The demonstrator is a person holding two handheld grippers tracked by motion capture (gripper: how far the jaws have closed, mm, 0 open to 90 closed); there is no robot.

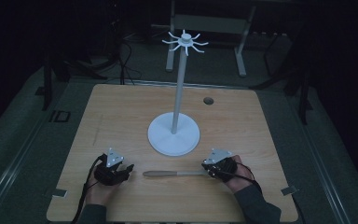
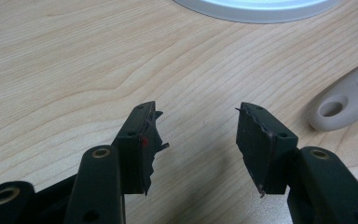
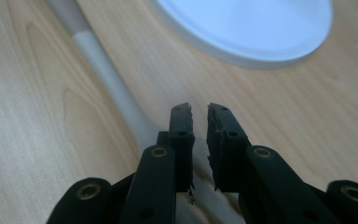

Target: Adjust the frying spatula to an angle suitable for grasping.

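Note:
A long utensil point(image 1: 161, 173) with a grey-brown handle and a white shaft lies flat on the wooden table point(image 1: 121, 116), between my two grippers. My left gripper point(image 1: 128, 169) point(image 2: 196, 126) rests just left of the handle's end, open with nothing between its pads. The handle's tip, with its hanging hole point(image 2: 340, 109), lies off to that gripper's right. My right gripper point(image 1: 207, 172) point(image 3: 199, 112) sits at the utensil's other end with its jaws almost together. The white shaft point(image 3: 107, 70) runs under the jaws, and whether the pads pinch it is hidden.
A white stand rises from a round base point(image 1: 174, 140) point(image 2: 256, 7) point(image 3: 251, 28) at the table's middle, just beyond the utensil. Several curved hooks point(image 1: 185, 43) ring the top of its pole. A small round hole point(image 1: 208, 100) marks the far right of the tabletop.

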